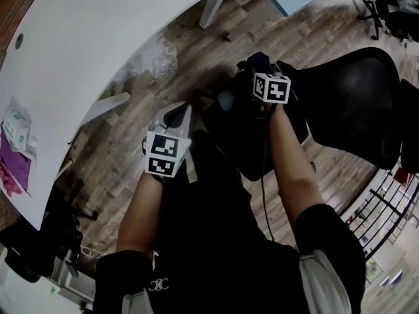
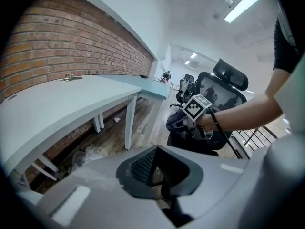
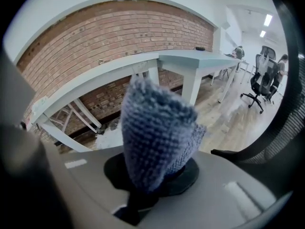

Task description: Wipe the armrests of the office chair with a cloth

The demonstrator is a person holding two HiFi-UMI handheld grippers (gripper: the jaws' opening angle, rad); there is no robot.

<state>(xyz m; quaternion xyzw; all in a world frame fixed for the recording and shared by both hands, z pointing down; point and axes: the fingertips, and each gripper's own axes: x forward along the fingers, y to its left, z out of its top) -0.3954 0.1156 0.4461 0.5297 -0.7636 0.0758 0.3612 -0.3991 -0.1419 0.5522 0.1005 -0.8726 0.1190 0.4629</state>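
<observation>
The black office chair (image 1: 357,103) stands to my right, its mesh back turned away and its seat (image 1: 255,152) below my hands. My right gripper (image 1: 260,67) hovers over the chair's near side, beside a dark rounded pad (image 1: 226,101) that looks like an armrest. It is shut on a grey-blue knitted cloth (image 3: 157,132), which stands bunched up out of the jaws. My left gripper (image 1: 180,110) hangs left of the chair over the wooden floor, shut with nothing in it. From the left gripper view I see the right gripper (image 2: 183,120) in front of the chair (image 2: 224,94).
A long white desk (image 1: 98,38) on slanted legs runs along the brick wall (image 2: 71,37) to my left. Crumpled plastic (image 1: 160,61) lies on the floor under it. Another chair (image 1: 393,8) stands far right, and a black railing (image 1: 386,208) lies behind the chair.
</observation>
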